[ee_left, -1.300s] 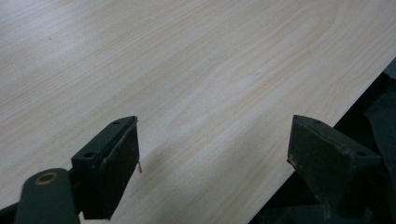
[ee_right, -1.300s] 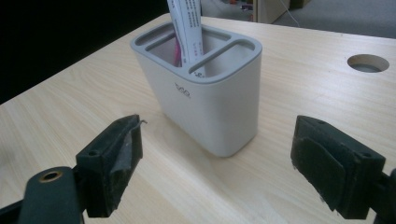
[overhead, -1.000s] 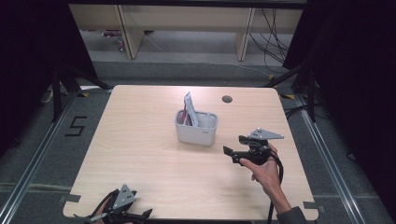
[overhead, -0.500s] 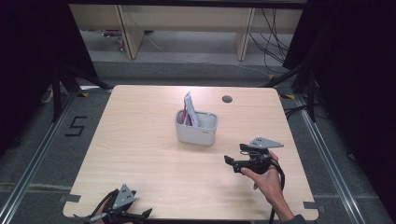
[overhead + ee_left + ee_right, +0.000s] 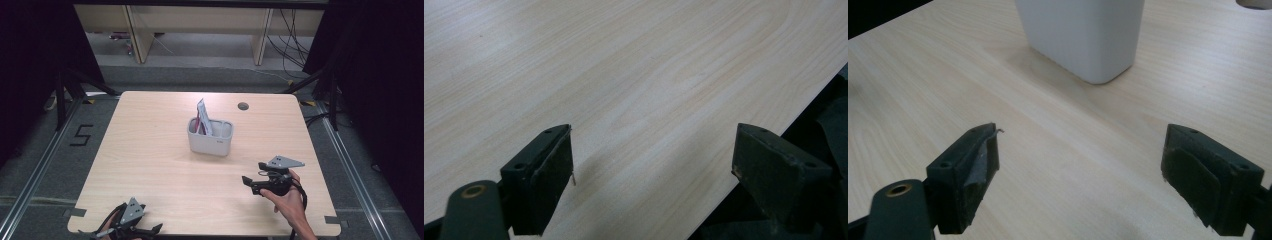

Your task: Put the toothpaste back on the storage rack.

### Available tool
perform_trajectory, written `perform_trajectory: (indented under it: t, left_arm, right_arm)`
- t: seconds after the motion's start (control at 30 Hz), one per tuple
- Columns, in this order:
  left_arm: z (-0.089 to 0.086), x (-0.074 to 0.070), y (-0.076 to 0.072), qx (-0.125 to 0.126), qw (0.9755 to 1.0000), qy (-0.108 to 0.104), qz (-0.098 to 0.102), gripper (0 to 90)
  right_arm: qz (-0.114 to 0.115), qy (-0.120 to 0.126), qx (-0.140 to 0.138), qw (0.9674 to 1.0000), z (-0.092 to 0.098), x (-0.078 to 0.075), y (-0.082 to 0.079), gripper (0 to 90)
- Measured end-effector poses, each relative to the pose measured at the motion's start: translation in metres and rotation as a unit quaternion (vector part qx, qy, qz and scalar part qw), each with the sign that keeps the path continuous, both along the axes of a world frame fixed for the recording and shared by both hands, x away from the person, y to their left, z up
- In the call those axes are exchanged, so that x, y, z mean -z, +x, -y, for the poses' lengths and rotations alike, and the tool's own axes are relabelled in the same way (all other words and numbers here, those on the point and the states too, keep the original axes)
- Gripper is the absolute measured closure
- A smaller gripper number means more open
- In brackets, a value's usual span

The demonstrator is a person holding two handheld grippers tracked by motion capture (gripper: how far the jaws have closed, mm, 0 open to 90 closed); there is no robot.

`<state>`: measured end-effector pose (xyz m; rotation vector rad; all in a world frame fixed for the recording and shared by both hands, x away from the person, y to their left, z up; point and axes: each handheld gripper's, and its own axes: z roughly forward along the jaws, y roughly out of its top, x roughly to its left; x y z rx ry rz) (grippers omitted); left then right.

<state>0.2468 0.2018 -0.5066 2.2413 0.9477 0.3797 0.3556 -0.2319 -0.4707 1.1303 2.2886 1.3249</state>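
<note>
Table [image 5: 150, 150]: pale wood-grain laminate, smooth, faint sheen. Container [image 5: 210, 142]: white plastic, matt, smooth walls. Packet [image 5: 202, 116] inside it: glossy film or paper, unclear which. Right gripper [image 5: 1080, 172] and left gripper [image 5: 654, 170]: black matt plastic, worn rubbery pads.

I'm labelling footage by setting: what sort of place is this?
Probably a lab recording station: a bare wooden table inside a metal frame, dark curtains around, loose cables behind, a floor marker.
</note>
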Motion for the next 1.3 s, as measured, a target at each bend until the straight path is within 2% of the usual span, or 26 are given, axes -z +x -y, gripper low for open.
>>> perform_trajectory:
  t: [0.03,0.07,0.2,0.27,0.33,0.37,0.4,0.47,0.57,0.6,0.63,0.67,0.7,0.73,0.77,0.8,0.83,0.87,0.9,0.93,1.0,1.07,1.1,1.13,1.2,1.3]
  left_arm:
    - [0.0,0.0,0.0,0.0,1.0,0.002,-0.002,16.0]
    - [0.0,0.0,0.0,-0.001,1.0,0.002,-0.002,16.0]
    - [0.0,0.0,0.0,0.0,1.0,0.001,-0.001,16.0]
    - [0.0,0.0,0.0,-0.001,1.0,0.001,-0.001,16.0]
    - [0.0,0.0,0.0,-0.001,1.0,0.001,-0.001,16.0]
    - [0.0,0.0,0.0,-0.002,1.0,-0.002,-0.001,16.0]
    - [0.0,0.001,-0.001,-0.004,1.0,-0.003,0.0,16.0]
    - [0.0,0.001,-0.001,-0.005,1.0,-0.005,0.0,16.0]
    - [0.0,0.001,-0.001,-0.005,1.0,-0.005,0.001,16.0]
    - [0.0,0.001,-0.001,-0.005,1.0,-0.005,0.001,16.0]
    - [0.0,0.001,-0.001,-0.006,1.0,-0.005,0.001,16.0]
    - [0.0,0.001,-0.001,-0.009,0.9999,-0.008,0.001,16.0]
    - [0.002,0.002,-0.002,-0.017,0.9996,-0.02,0.001,16.0]
    - [0.002,0.002,-0.002,-0.019,0.9996,-0.022,0.002,16.0]
    - [0.002,0.002,-0.002,-0.018,0.9997,-0.019,0.002,16.0]
    - [0.002,0.002,-0.002,-0.019,0.9996,-0.02,0.002,16.0]
    - [0.002,0.002,-0.002,-0.019,0.9996,-0.021,0.002,16.0]
    - [0.002,0.002,-0.002,-0.019,0.9996,-0.021,0.002,16.0]
    - [0.002,0.002,-0.002,-0.018,0.9996,-0.021,0.002,16.0]
    - [0.002,0.002,-0.002,-0.018,0.9996,-0.02,0.002,16.0]
    - [0.002,0.002,-0.002,-0.019,0.9996,-0.021,0.002,16.0]
    - [0.002,0.002,-0.002,-0.018,0.9996,-0.02,0.002,16.0]
    - [0.002,0.002,-0.002,-0.018,0.9996,-0.02,0.002,16.0]
    - [0.002,0.002,-0.002,-0.018,0.9996,-0.02,0.003,16.0]
    - [0.002,0.002,-0.002,-0.019,0.9996,-0.02,0.003,16.0]
    - [0.002,0.002,-0.002,-0.018,0.9996,-0.02,0.002,16.0]
  right_arm:
    - [-0.016,0.008,0.005,0.9998,-0.001,-0.001,-0.003,16.3]
    - [-0.006,-0.003,-0.001,1.0,0.001,0.0,-0.003,16.4]
    - [0.001,-0.009,0.001,1.0,0.0,0.002,-0.008,16.3]
    - [-0.011,-0.007,-0.003,0.9999,0.0,0.002,-0.011,16.3]
    - [-0.01,-0.009,-0.009,0.9999,0.001,0.002,-0.012,16.2]
    - [-0.021,0.001,-0.007,0.9997,0.0,0.003,-0.014,16.3]
    - [-0.008,-0.007,-0.011,0.9999,0.001,0.004,-0.014,16.3]
    - [-0.021,0.0,-0.01,0.9997,0.0,0.004,-0.018,16.3]
    - [-0.014,-0.01,-0.015,0.9997,0.003,0.005,-0.02,16.3]
    - [-0.024,-0.001,-0.015,0.9996,0.002,0.006,-0.022,16.3]
    - [-0.022,-0.01,-0.021,0.9995,0.004,0.005,-0.023,16.3]
    - [-0.031,0.0,-0.014,0.9994,0.002,0.007,-0.025,16.3]
    - [-0.017,-0.01,-0.019,0.9996,0.004,0.007,-0.024,16.3]
    - [-0.036,-0.001,-0.015,0.9992,0.003,0.008,-0.027,16.3]
    - [-0.022,-0.012,-0.022,0.9994,0.005,0.008,-0.026,16.3]
    - [-0.021,-0.014,-0.022,0.9995,0.006,0.009,-0.028,16.3]
    - [-0.029,-0.009,-0.019,0.9994,0.006,0.009,-0.03,16.3]
    - [-0.028,-0.016,-0.016,0.9993,0.007,0.009,-0.031,16.3]
    - [-0.035,-0.009,-0.017,0.9992,0.006,0.01,-0.032,16.3]
    - [-0.029,-0.018,-0.026,0.9991,0.008,0.01,-0.032,16.3]
    - [-0.044,-0.007,-0.028,0.9986,0.007,0.013,-0.036,16.3]
    - [-0.045,-0.014,-0.025,0.9986,0.006,0.013,-0.038,16.3]
    - [-0.033,-0.023,-0.029,0.9988,0.007,0.014,-0.038,16.3]
    - [-0.032,-0.023,-0.035,0.9986,0.008,0.014,-0.039,16.3]
    - [-0.042,-0.02,-0.031,0.9984,0.007,0.014,-0.043,16.3]
    - [-0.04,-0.03,-0.03,0.9983,0.007,0.014,-0.046,16.3]
